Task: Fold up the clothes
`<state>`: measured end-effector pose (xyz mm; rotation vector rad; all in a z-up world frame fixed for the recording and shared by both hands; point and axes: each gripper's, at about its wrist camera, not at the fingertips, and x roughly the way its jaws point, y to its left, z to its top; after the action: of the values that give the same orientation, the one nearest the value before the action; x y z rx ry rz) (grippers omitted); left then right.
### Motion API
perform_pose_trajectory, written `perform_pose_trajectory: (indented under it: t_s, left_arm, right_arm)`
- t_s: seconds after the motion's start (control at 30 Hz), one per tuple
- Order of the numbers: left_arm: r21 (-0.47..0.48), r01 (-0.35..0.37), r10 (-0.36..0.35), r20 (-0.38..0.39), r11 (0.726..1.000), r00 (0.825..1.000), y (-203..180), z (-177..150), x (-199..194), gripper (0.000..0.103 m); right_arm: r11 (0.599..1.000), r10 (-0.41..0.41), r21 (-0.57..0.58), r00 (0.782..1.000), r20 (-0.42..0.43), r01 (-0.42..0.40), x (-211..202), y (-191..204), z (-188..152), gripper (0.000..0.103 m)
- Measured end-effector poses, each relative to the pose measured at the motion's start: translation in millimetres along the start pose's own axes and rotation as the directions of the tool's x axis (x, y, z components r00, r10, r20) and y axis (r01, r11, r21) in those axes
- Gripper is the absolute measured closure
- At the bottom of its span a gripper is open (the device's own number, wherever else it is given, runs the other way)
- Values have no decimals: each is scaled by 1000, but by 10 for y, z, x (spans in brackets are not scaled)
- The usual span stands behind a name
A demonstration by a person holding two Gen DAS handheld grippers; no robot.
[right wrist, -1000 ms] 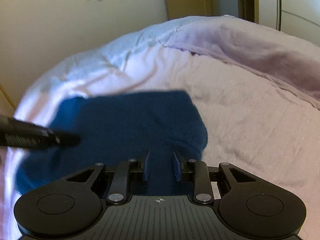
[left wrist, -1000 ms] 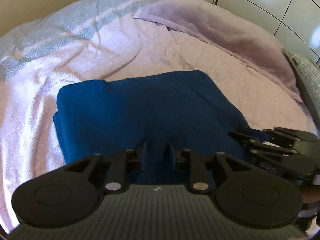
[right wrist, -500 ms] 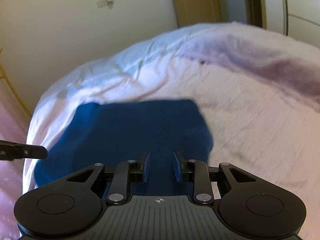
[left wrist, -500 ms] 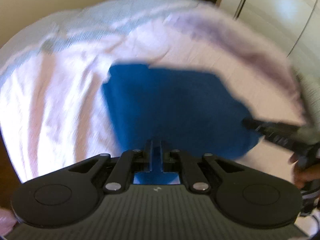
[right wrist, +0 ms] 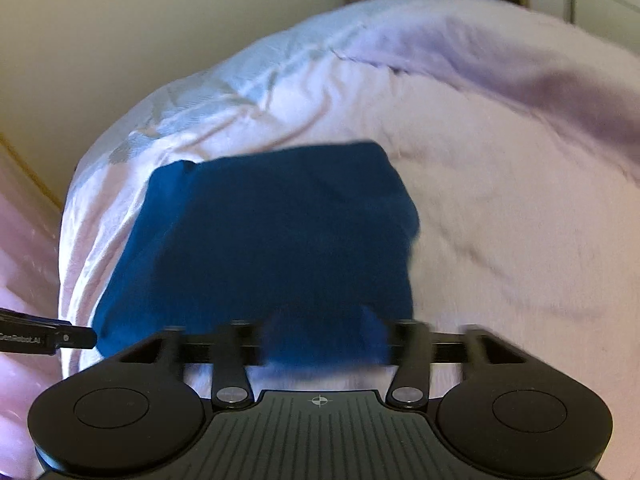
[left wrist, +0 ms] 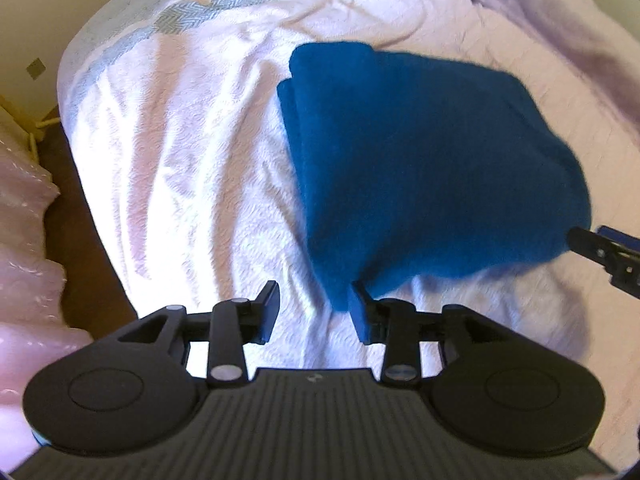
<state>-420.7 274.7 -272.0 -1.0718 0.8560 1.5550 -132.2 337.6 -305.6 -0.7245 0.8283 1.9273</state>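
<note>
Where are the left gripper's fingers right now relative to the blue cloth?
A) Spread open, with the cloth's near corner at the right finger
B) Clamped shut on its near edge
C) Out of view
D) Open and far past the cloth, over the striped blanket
A: in the left wrist view the left gripper has its fingers spread wide over the pink bedspread, and the blue cloth reaches down only to the right finger.

Small white lettering on the side of the left gripper [right wrist: 48, 338] poking in at the edge of the right wrist view, reading roughly "GenRobot.AI" though blurred, no other legible writing, labels or numbers anywhere around the bed
</note>
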Motion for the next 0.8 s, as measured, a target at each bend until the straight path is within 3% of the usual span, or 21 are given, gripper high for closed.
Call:
perform_pose_trajectory:
  t_s: [0.37, 0.47, 0.53, 0.63, 0.8]
  left_arm:
    - [-38, 73, -72, 31, 997, 997, 129, -38, -35, 64]
    - [-92, 139, -136, 39, 986, 990, 250, 8, 70, 49]
    - [-163, 219, -214, 48, 962, 976, 403, 87, 236, 41]
    - [-266, 334, -327, 71, 904, 942, 632, 204, 485, 40]
    - [-421, 503, -495, 137, 755, 858, 1014, 401, 900, 35]
  right_arm:
    - [998, 10, 63, 997, -77, -5, -138, -180, 105, 39]
    - [993, 46, 111, 997, -69, -39, -123, -331, 197, 39]
    - [981, 90, 180, 994, -55, -79, -115, -494, 266, 37]
    - [934, 198, 309, 980, -24, -181, -26, -784, 390, 30]
    - [838, 337, 458, 942, -8, -296, 389, -1147, 543, 27]
